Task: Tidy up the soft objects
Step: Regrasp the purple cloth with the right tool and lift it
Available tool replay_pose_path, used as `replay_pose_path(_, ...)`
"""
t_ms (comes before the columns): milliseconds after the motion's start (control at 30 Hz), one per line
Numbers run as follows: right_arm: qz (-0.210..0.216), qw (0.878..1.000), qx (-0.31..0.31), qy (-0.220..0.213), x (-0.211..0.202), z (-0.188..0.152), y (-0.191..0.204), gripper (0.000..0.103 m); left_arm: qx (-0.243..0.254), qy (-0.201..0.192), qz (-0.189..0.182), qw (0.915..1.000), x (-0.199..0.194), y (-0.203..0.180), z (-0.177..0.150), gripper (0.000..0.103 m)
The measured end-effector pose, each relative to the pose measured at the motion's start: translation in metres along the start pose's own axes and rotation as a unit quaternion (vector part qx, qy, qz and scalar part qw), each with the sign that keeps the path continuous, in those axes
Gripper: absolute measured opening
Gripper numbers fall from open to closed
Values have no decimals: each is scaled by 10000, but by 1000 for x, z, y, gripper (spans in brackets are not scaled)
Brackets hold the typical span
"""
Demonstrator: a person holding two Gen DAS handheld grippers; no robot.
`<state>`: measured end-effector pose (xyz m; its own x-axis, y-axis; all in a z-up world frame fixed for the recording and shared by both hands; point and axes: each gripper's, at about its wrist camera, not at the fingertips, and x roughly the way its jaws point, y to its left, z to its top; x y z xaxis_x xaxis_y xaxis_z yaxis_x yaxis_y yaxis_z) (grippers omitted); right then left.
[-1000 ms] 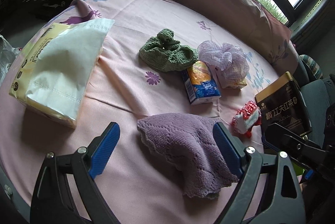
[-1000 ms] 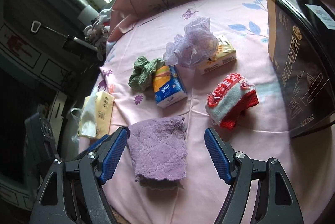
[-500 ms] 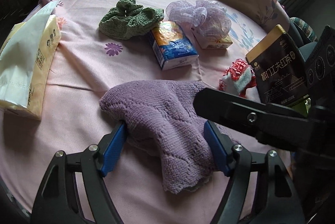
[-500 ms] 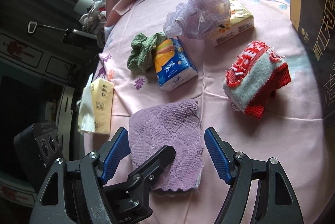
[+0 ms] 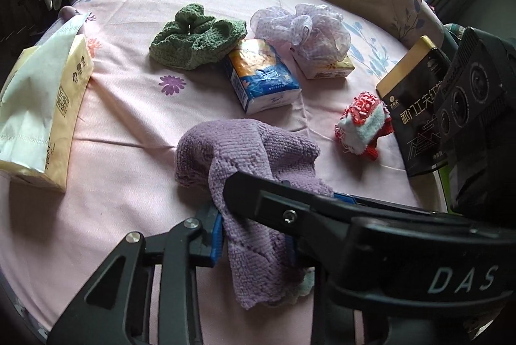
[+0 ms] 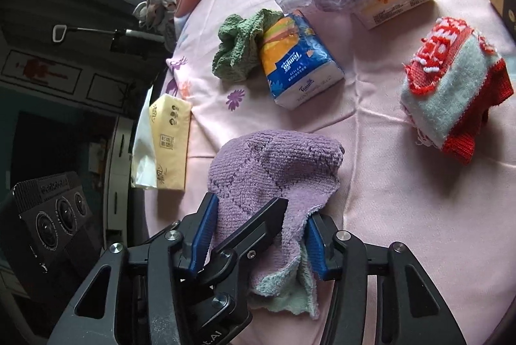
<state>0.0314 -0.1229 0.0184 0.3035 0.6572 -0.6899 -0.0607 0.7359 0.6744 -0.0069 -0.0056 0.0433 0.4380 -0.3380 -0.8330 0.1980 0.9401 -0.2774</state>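
Near edge of the pink floral bedsheet (image 5: pixel 135 132): purple knit cloth (image 5: pixel 245 151), bunched into a hump, both grippers on it. Waffle/diamond weave, scalloped hem, pale mint-green underside showing at the lower corner in the right wrist view. Near end lifted and draped between the pads; far end resting on the sheet.

Left gripper (image 5: pixel 254 235): jaws closing, cloth pinched between the blue pads, fabric hanging below them. Right-hand finger mostly hidden behind the other gripper's arm.

Right gripper (image 6: pixel 258 238): jaws closing, the cloth's near edge between them, both blue pads pressed into the fabric. One left-gripper finger also sits between these jaws, crossing over the cloth.

Elsewhere on the sheet, apart from the cloth:
- green knit piece (image 5: pixel 196 36), touching the blue-orange tissue pack (image 5: pixel 262 75)
- lilac mesh pouf (image 5: pixel 301 30) on top of a small yellow tissue pack (image 6: pixel 396 3)
- red-and-white knit item (image 6: pixel 451 90), just beside the black tea tin (image 5: pixel 416 106)
- big yellow tissue pack (image 5: pixel 42 106) at the left edge, well apart
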Motion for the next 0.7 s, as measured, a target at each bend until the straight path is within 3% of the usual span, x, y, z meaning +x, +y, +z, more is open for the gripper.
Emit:
replay_pose_path(300,-279,9926,-782,-890,-43,-8,33,54,280,-992,-238,9944,-35,-16,1,26)
replay_pose_path(700,-564,9765,-1259,-1655,-77,-22,63,54,434,-1857,-600,9798,-67,-21,-1,26)
